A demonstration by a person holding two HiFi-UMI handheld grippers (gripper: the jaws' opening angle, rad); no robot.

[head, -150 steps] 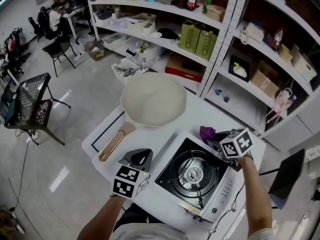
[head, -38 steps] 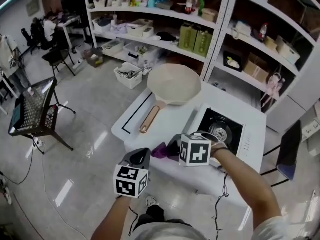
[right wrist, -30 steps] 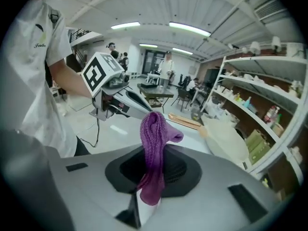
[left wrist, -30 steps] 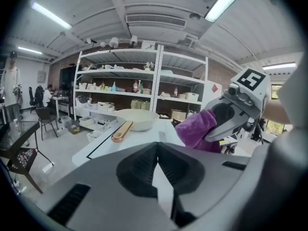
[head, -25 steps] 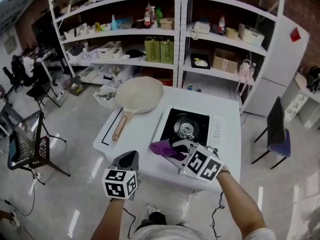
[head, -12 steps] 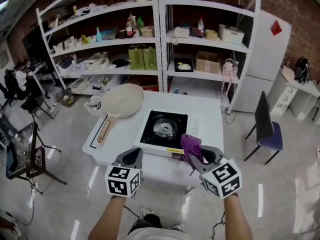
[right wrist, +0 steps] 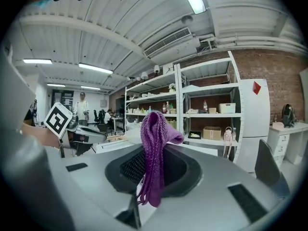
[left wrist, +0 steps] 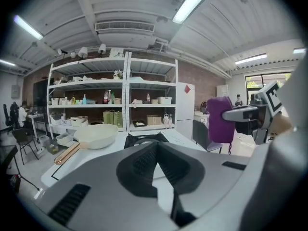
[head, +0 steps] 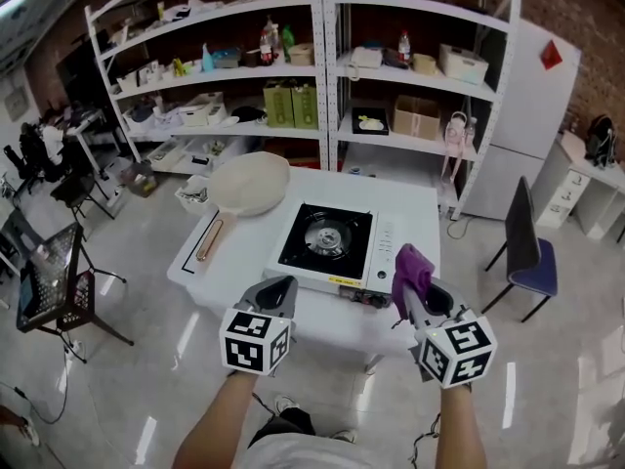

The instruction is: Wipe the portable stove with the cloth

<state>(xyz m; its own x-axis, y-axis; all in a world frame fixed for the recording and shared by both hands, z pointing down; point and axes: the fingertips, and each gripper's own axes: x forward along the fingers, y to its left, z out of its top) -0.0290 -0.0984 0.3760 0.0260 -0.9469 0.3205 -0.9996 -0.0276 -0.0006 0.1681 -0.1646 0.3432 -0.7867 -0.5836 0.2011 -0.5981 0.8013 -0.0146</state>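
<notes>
On the white table [head: 252, 234] before the shelves [head: 293, 66], the stove [head: 327, 240] was seen well ahead of both pairs of jaws, and wiping was judged not under way, the cloth [head: 411, 262] being pinched upright in the right gripper [head: 416, 287] and the left gripper [head: 278, 289] pressed together empty.

floor [head: 117, 379]: glossy grey
wall [head: 596, 27]: red brick
shelving [head: 244, 69]: white, stocked, behind white table [head: 244, 247]
chair [head: 527, 252]: dark, right of table
cabinet [head: 532, 96]: tall, white
light: ceiling tubes [left wrist: 195, 1]
</notes>
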